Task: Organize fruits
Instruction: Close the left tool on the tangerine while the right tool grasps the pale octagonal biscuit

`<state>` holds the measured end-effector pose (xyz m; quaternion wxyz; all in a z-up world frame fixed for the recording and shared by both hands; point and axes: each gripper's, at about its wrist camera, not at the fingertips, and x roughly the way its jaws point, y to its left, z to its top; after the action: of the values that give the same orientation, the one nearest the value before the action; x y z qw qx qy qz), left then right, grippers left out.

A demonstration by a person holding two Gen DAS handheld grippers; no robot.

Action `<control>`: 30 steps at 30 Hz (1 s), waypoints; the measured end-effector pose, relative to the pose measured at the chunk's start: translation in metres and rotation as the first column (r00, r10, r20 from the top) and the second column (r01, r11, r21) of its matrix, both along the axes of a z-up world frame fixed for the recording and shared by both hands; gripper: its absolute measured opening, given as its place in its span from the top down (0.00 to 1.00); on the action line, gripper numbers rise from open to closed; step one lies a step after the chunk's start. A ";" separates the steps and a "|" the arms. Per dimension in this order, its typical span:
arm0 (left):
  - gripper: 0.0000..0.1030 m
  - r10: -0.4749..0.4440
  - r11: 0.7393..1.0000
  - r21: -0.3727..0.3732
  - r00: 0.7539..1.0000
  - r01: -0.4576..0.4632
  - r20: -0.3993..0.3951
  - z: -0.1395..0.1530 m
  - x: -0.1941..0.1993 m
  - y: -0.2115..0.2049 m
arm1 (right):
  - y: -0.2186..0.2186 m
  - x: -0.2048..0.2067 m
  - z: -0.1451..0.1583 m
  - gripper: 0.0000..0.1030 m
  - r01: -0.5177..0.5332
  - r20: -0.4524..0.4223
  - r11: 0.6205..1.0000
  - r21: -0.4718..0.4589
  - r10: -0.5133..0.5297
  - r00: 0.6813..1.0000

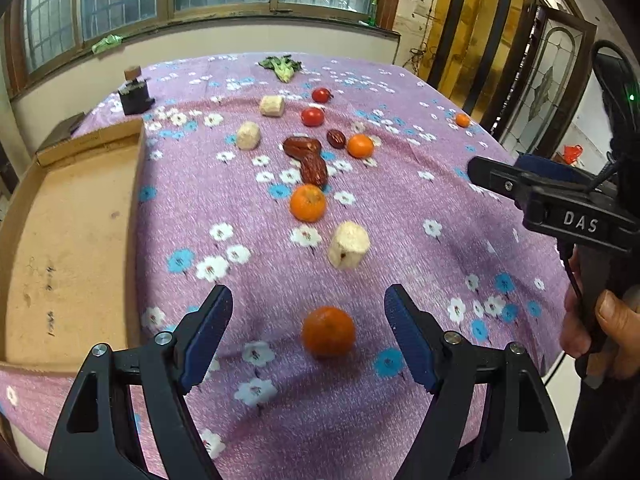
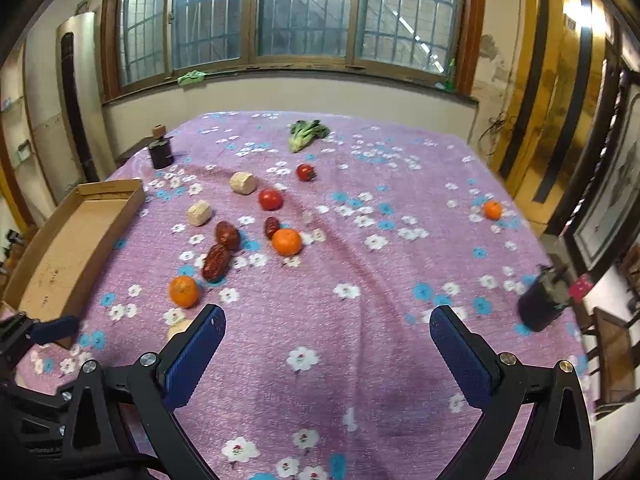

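Fruit lies scattered on a purple flowered tablecloth (image 1: 400, 248). My left gripper (image 1: 308, 312) is open, and a tangerine (image 1: 328, 332) sits on the cloth between its fingers, untouched. Beyond it lie a pale corn piece (image 1: 348, 245), another tangerine (image 1: 307, 202), red dates (image 1: 308, 158), tomatoes (image 1: 312, 116) and further tangerines (image 1: 360, 145). My right gripper (image 2: 326, 330) is open and empty above bare cloth; it also shows at the right in the left wrist view (image 1: 480, 172). An open cardboard box (image 1: 68, 248) lies at the left.
A leafy green vegetable (image 2: 306, 133) lies at the far edge. A dark cylinder (image 2: 161, 152) stands at the back left and another (image 2: 542, 304) near the right edge. A small tangerine (image 2: 493, 210) sits far right. Table edges drop off right and near.
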<state>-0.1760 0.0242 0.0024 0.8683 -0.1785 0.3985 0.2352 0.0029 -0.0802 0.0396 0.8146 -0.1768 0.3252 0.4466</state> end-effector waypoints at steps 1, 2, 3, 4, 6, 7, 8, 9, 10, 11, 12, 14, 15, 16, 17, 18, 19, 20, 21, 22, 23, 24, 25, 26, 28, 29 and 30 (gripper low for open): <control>0.24 -0.005 1.000 -0.010 1.000 0.005 0.001 -0.003 -0.001 -0.001 | 0.000 0.000 -0.002 0.02 -0.027 -0.035 0.999 0.017 0.027 0.999; 0.24 -0.009 1.000 -0.024 1.000 0.009 -0.002 -0.007 -0.001 -0.001 | 0.000 0.000 -0.005 0.02 -0.049 -0.067 0.998 0.030 0.051 0.996; 0.24 -0.011 0.999 -0.033 1.000 0.011 -0.006 -0.010 -0.002 -0.001 | 0.001 0.000 -0.008 0.03 -0.067 -0.091 0.997 0.039 0.071 0.993; 0.24 -0.012 0.999 -0.039 1.000 0.012 -0.009 -0.013 -0.002 -0.001 | 0.002 -0.001 -0.013 0.04 -0.094 -0.124 0.994 0.049 0.100 0.987; 0.24 -0.016 0.999 -0.046 1.000 0.015 -0.012 -0.018 -0.002 -0.001 | 0.007 -0.003 -0.022 0.09 -0.132 -0.171 0.990 0.052 0.139 0.975; 0.24 -0.021 0.999 -0.048 1.000 0.021 -0.006 -0.020 -0.001 -0.001 | 0.010 -0.004 -0.026 0.15 -0.149 -0.192 0.987 0.052 0.156 0.969; 0.24 -0.028 0.999 -0.044 1.000 0.028 0.003 -0.021 0.000 -0.002 | 0.013 -0.004 -0.030 0.23 -0.169 -0.217 0.984 0.050 0.176 0.960; 0.24 -0.033 0.999 -0.040 0.999 0.033 0.008 -0.021 0.001 -0.002 | 0.018 -0.005 -0.035 0.26 -0.192 -0.246 0.980 0.052 0.199 0.949; 0.24 -0.042 0.999 -0.032 0.999 0.042 0.011 -0.022 0.003 -0.003 | 0.023 -0.007 -0.038 0.30 -0.208 -0.263 0.977 0.053 0.215 0.941; 0.24 -0.052 0.998 -0.026 0.999 0.052 0.010 -0.024 0.005 -0.004 | 0.027 -0.010 -0.041 0.32 -0.224 -0.274 0.973 0.052 0.230 0.934; 0.24 -0.058 0.998 -0.024 0.998 0.058 0.006 -0.025 0.007 -0.003 | 0.033 -0.013 -0.045 0.33 -0.243 -0.278 0.969 0.046 0.246 0.929; 0.25 -0.068 0.997 -0.027 0.998 0.068 0.000 -0.031 0.011 -0.002 | 0.044 -0.020 -0.051 0.34 -0.274 -0.283 0.961 0.030 0.271 0.920; 0.27 -0.074 0.997 -0.029 0.997 0.074 0.006 -0.034 0.012 -0.002 | 0.050 -0.023 -0.055 0.34 -0.286 -0.286 0.958 0.017 0.278 0.917; 0.31 -0.083 0.996 -0.034 0.997 0.083 0.007 -0.037 0.014 -0.002 | 0.054 -0.024 -0.058 0.34 -0.293 -0.289 0.956 0.005 0.282 0.915; 0.34 -0.090 0.995 -0.039 0.996 0.090 0.001 -0.040 0.015 -0.001 | 0.059 -0.027 -0.061 0.35 -0.302 -0.288 0.953 -0.010 0.286 0.914; 0.36 -0.091 0.996 -0.024 0.996 0.091 0.003 -0.041 0.015 -0.002 | 0.065 -0.030 -0.066 0.36 -0.312 -0.285 0.950 -0.031 0.291 0.913; 0.42 -0.100 0.995 -0.010 0.995 0.100 0.002 -0.042 0.016 -0.003 | 0.069 -0.032 -0.069 0.39 -0.320 -0.285 0.946 -0.048 0.294 0.912; 0.48 -0.106 0.994 0.006 0.994 0.106 0.001 -0.042 0.016 -0.004 | 0.073 -0.034 -0.072 0.42 -0.327 -0.284 0.943 -0.064 0.297 0.912; 0.51 -0.110 0.994 0.014 0.994 0.110 -0.001 -0.042 0.017 -0.004 | 0.075 -0.035 -0.075 0.43 -0.333 -0.284 0.940 -0.076 0.299 0.911; 0.61 -0.111 0.993 0.027 0.994 0.111 -0.003 -0.043 0.017 -0.004 | 0.077 -0.037 -0.077 0.45 -0.337 -0.269 0.937 -0.089 0.303 0.914; 0.70 -0.112 0.993 0.039 0.994 0.112 -0.003 -0.043 0.017 -0.005 | 0.078 -0.039 -0.076 0.50 -0.344 -0.257 0.934 -0.093 0.311 0.915; 0.70 -0.117 0.992 0.042 0.993 0.117 -0.003 -0.043 0.016 -0.004 | 0.079 -0.041 -0.076 0.57 -0.353 -0.254 0.931 -0.095 0.320 0.913; 0.70 -0.120 0.992 0.043 0.993 0.120 -0.001 -0.043 0.016 -0.004 | 0.078 -0.042 -0.075 0.65 -0.363 -0.259 0.927 -0.090 0.330 0.907; 0.71 -0.121 0.992 0.044 0.993 0.121 -0.001 -0.043 0.016 -0.004 | 0.077 -0.044 -0.074 0.68 -0.361 -0.253 0.928 -0.090 0.329 0.910; 0.71 -0.122 0.992 0.043 0.993 0.122 -0.003 -0.043 0.015 -0.004 | 0.075 -0.046 -0.071 0.68 -0.349 -0.221 0.932 -0.101 0.321 0.921; 0.71 -0.121 0.992 0.047 0.993 0.121 -0.006 -0.043 0.014 -0.004 | 0.073 -0.045 -0.069 0.68 -0.347 -0.223 0.933 -0.094 0.320 0.921; 0.71 -0.118 0.991 0.054 0.993 0.118 -0.012 -0.042 0.014 -0.005 | 0.068 -0.045 -0.066 0.68 -0.342 -0.224 0.936 -0.082 0.317 0.921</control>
<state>-0.1623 0.0193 -0.0396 0.8835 -0.1297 0.4056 0.1950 -0.0418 -0.0117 -0.0261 0.6773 -0.2298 0.3999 0.5732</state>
